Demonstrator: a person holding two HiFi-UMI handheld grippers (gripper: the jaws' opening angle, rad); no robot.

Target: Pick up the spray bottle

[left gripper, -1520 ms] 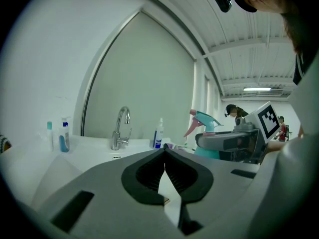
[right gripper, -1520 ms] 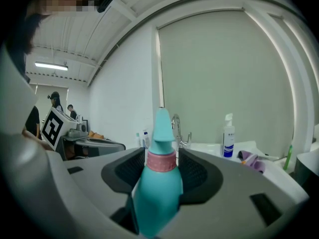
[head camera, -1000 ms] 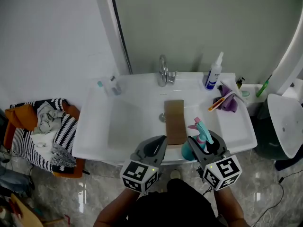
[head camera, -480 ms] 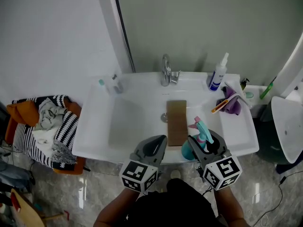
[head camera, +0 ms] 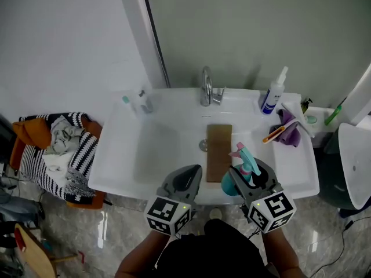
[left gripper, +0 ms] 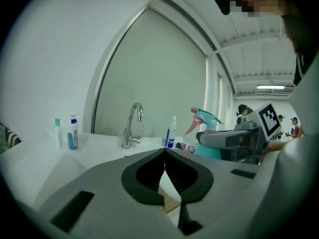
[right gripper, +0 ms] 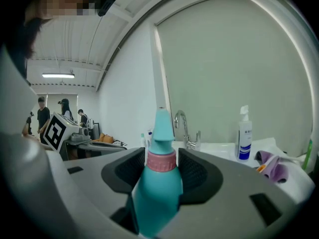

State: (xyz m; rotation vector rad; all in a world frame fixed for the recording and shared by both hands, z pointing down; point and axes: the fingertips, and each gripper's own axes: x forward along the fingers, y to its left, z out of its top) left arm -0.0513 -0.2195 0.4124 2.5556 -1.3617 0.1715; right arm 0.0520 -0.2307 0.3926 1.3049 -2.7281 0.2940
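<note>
A teal spray bottle [head camera: 244, 161] with a pink trigger and pink collar stands upright between the jaws of my right gripper [head camera: 248, 176], which is shut on it over the front rim of the white sink [head camera: 122, 155]. In the right gripper view the bottle [right gripper: 159, 188] fills the gap between the dark pads [right gripper: 195, 176]. My left gripper [head camera: 185, 180] hovers just to the left at the same height, shut with nothing in it [left gripper: 164, 167]. From the left gripper view the bottle [left gripper: 207, 121] shows at the right.
A brown board [head camera: 218, 151] lies across the basin below the faucet [head camera: 207, 88]. A white bottle with a blue label [head camera: 271, 96], a purple cloth [head camera: 290, 131] and an orange toothbrush sit at the back right. Small bottles [head camera: 141, 102] stand back left. Clothes [head camera: 55, 149] are piled left of the sink.
The head view has drifted slightly, so the sink sits a little further right. Both grippers keep the same pose, the right one still shut on the bottle.
</note>
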